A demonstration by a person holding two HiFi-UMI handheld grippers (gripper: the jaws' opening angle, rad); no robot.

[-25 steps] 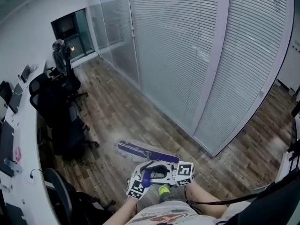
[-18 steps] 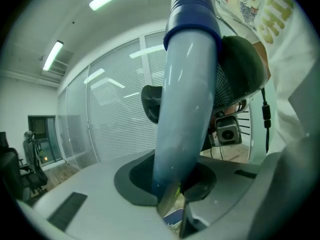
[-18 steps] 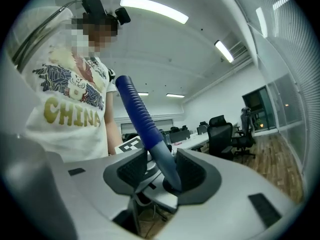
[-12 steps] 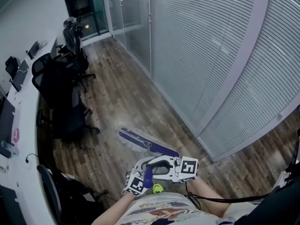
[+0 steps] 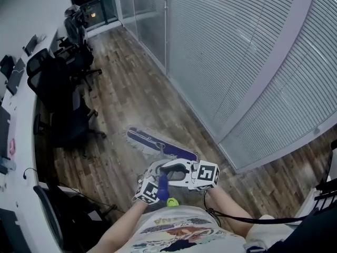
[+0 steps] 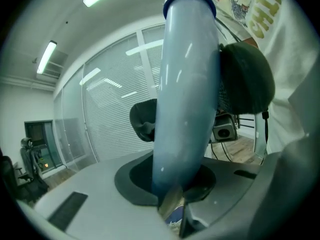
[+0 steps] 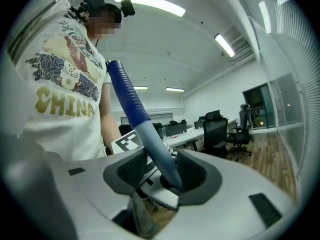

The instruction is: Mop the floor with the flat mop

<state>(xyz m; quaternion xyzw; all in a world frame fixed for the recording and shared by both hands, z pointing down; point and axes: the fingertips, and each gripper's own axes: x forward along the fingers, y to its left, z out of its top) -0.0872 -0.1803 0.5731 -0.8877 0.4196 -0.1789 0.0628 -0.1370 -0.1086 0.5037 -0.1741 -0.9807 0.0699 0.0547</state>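
Note:
The flat mop's purple head (image 5: 158,144) lies on the wood floor in front of me. Its light-blue handle (image 5: 164,165) rises to my hands. My left gripper (image 5: 158,186) is shut on the handle (image 6: 182,99), which fills the notch between its jaws; they have just been closing. My right gripper (image 5: 176,172) grips lower on the same handle (image 7: 155,149). Its jaws (image 7: 162,171) have just been opening. The tube stands between them with a gap at one pad.
A glass partition with blinds (image 5: 237,62) runs along the right of the floor. Black office chairs (image 5: 63,115) and a white desk (image 5: 16,157) line the left. A cable (image 5: 247,219) trails from my right hand.
The mop head has slid a little farther from me along the floor, and both grippers went with the handle. The view has swung slightly left.

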